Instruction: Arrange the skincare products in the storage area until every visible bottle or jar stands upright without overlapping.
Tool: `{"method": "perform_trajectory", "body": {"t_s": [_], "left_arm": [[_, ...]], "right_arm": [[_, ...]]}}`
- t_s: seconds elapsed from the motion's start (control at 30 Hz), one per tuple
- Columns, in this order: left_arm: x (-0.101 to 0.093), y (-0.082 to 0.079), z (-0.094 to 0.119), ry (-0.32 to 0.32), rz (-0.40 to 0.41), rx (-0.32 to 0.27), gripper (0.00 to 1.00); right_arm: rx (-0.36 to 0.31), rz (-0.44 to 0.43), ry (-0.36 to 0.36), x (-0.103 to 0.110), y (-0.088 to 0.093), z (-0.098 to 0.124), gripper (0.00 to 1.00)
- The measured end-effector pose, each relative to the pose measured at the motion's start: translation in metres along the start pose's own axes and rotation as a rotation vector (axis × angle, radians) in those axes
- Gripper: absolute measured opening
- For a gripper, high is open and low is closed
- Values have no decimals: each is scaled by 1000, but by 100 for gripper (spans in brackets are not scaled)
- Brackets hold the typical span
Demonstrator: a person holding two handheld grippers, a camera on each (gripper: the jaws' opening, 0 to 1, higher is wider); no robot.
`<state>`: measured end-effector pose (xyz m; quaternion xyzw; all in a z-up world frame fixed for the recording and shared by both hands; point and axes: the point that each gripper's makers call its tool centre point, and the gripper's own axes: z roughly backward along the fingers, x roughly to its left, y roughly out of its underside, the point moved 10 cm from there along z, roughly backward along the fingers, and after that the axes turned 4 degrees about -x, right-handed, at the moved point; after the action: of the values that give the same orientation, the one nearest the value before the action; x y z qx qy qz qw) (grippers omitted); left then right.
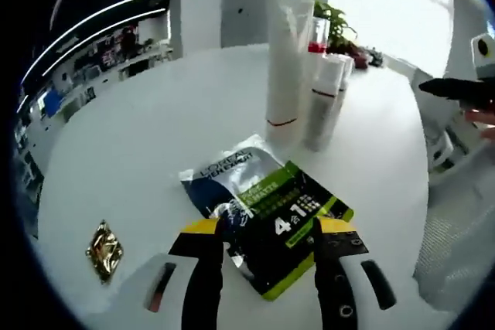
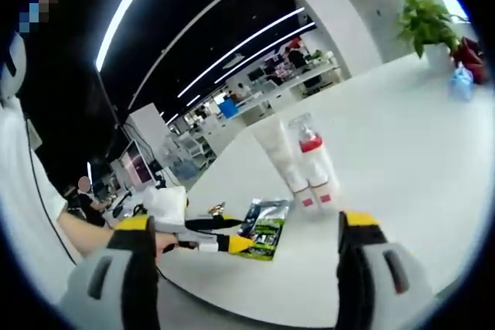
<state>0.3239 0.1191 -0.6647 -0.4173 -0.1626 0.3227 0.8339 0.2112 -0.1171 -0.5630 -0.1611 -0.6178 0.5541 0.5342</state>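
nearest your left claw (image 1: 263, 241), at the bottom centre of the left gripper view, lies a flat green and silver sachet (image 1: 267, 218), its near half between the two yellow-tipped jaws, which stand apart and unclenched on either side of it rather than pinching it. your right claw (image 2: 244, 253) is spread wide and holds nothing, hovering in the lower part of the right gripper view with the left one reaching in from the lower left. the standing products are grouped at upper centre of the left gripper view: a tall white tube (image 1: 285, 59) on its cap, a shorter white bottle (image 1: 325, 102) just to its right, and a red-collared pump bottle (image 1: 318, 36) partly hidden behind them. the sachet is the piece lying down, and i judge it the risk: it is thin and slippery, so if you close on it flat the jaws may skid over the foil or push it toward the desk (image 1: 155, 144) edge at the bottom of the frame. a soft pouch may also refuse to stand, and leaning it on the tall tube could topple that close-packed group. a small gold wrapped item (image 1: 104, 250) sits at lower left, well apart. a potted plant (image 2: 425, 17) stands at upper right of the right gripper view, out of your way.
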Motion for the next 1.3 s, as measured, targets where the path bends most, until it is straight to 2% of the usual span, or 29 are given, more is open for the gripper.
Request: {"method": "perform_trajectory", "body": {"t_s": [0.13, 0.2, 0.53, 1.1, 1.3], "left_arm": [[-2, 9, -10, 4, 11, 61, 44], [-2, 7, -9, 0, 17, 35, 44], [-5, 4, -11, -27, 37, 48, 44], [-6, -3, -15, -24, 59, 69, 45], [-4, -25, -11, 56, 83, -18, 51]], "right_arm": [[-4, -1, 4, 0, 0, 0, 98], [-7, -3, 7, -1, 0, 1, 98], [-5, 2, 10, -1, 1, 1, 98], [-6, -3, 11, -2, 1, 2, 98], [-10, 0, 16, -3, 2, 3, 98]]}}
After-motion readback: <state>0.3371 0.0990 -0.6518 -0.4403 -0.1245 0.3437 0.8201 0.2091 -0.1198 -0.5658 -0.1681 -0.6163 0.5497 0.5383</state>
